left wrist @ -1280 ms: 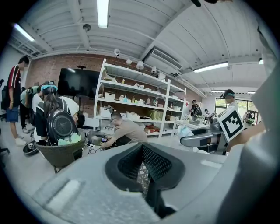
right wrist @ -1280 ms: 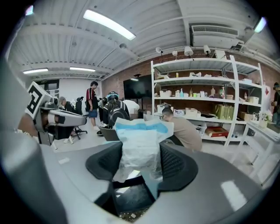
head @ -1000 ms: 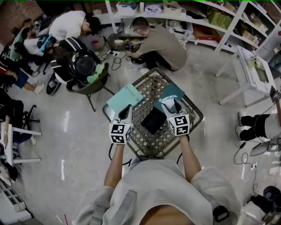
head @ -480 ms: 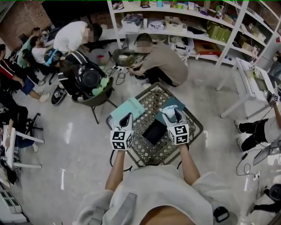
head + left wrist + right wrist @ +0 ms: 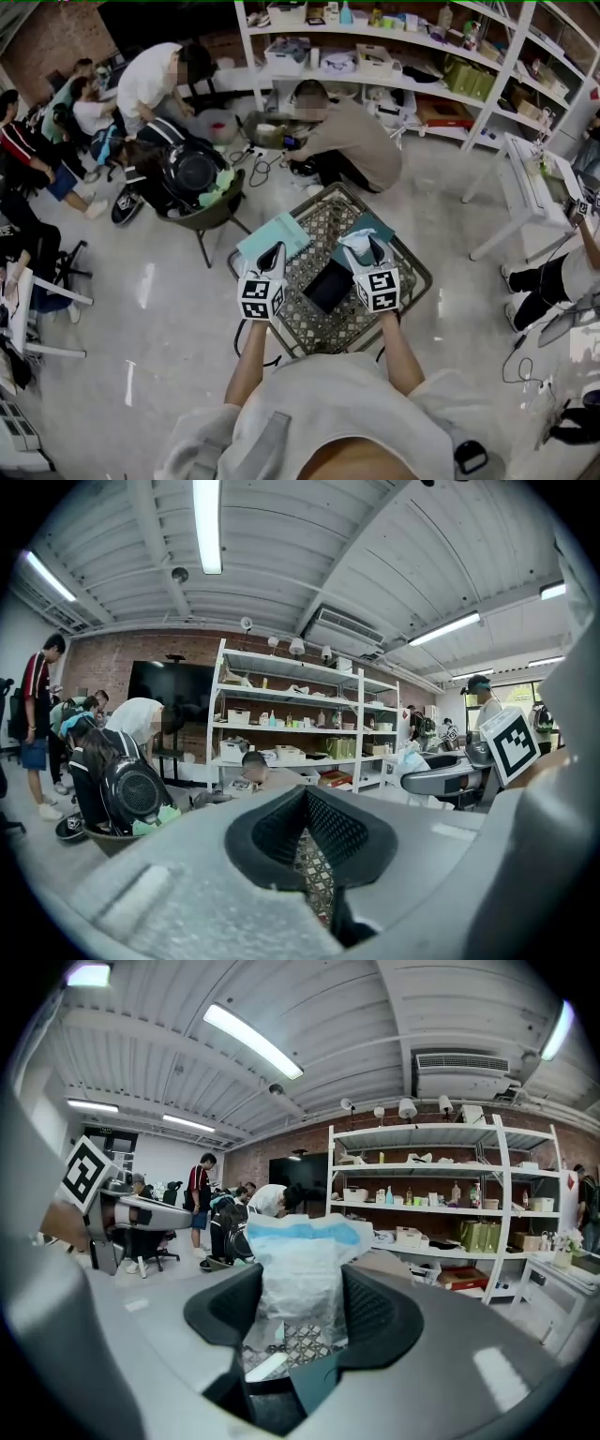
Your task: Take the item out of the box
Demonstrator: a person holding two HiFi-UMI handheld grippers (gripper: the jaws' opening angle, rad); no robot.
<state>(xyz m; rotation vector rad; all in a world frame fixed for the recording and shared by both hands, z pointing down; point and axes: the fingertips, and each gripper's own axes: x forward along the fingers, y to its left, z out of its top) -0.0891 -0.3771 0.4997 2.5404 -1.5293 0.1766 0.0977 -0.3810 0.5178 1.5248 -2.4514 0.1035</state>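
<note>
A small table (image 5: pixel 325 330) with a patterned top stands in front of me. On it lies an open dark box (image 5: pixel 328 284), with a teal lid (image 5: pixel 273 236) to its left and a teal panel (image 5: pixel 379 225) behind it. My right gripper (image 5: pixel 362 247) is shut on a white plastic packet (image 5: pixel 356 236) with a blue top, held just above the box's far right corner. In the right gripper view the packet (image 5: pixel 300 1269) stands upright between the pads of the right gripper (image 5: pixel 302 1309). My left gripper (image 5: pixel 271 253) hovers by the lid, shut and holding nothing; the left gripper (image 5: pixel 305 841) shows only table pattern beyond its pads.
A green chair (image 5: pixel 211 208) carrying a black backpack (image 5: pixel 190 169) stands just beyond the table's left corner. A crouching person (image 5: pixel 352 131) is behind the table, before white shelves (image 5: pixel 394 80). More people sit at far left. A white table (image 5: pixel 539 178) stands at right.
The head view has tilted up a little, showing more of the shelves. Both grippers stay where they were over the table, and the right one still holds the packet.
</note>
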